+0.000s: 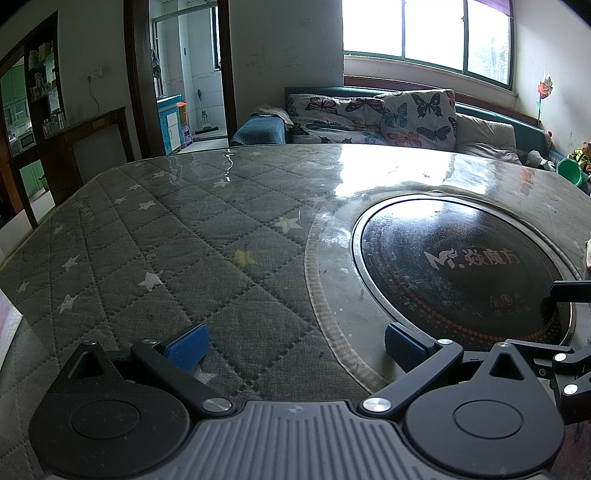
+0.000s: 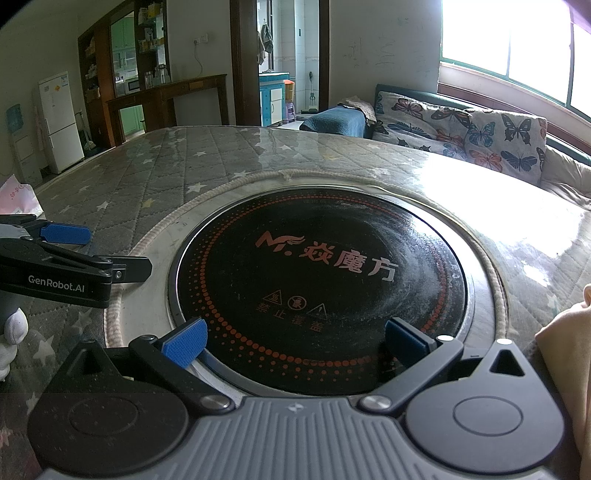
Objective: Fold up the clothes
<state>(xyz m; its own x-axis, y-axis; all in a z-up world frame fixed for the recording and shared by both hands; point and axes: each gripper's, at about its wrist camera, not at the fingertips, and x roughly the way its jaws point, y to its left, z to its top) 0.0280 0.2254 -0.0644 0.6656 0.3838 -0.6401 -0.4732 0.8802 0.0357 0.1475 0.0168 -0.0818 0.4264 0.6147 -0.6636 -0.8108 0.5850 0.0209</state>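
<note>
While over table [image 1: 184, 221], left gripper [image 1: 293, 349] spread wide, empty — right gripper [image 2: 295, 341] likewise, above cooktop [image 2: 321, 280].

The left gripper [image 1: 295, 347] hangs low over a grey quilted table cover with pale stars [image 1: 155, 236], its blue-padded fingers [image 1: 186, 347] spread wide with nothing between them. Ahead of its right finger sits a round black glass induction hob with a steel rim [image 1: 461, 266], set into the table inside a circular cut in the cover. At the right edge, beside the hob, a black part of the right gripper [image 1: 570, 290] juts in. Far ahead stands a sofa with butterfly-print cushions [image 1: 388, 118] under a bright window [image 1: 424, 29].
</note>
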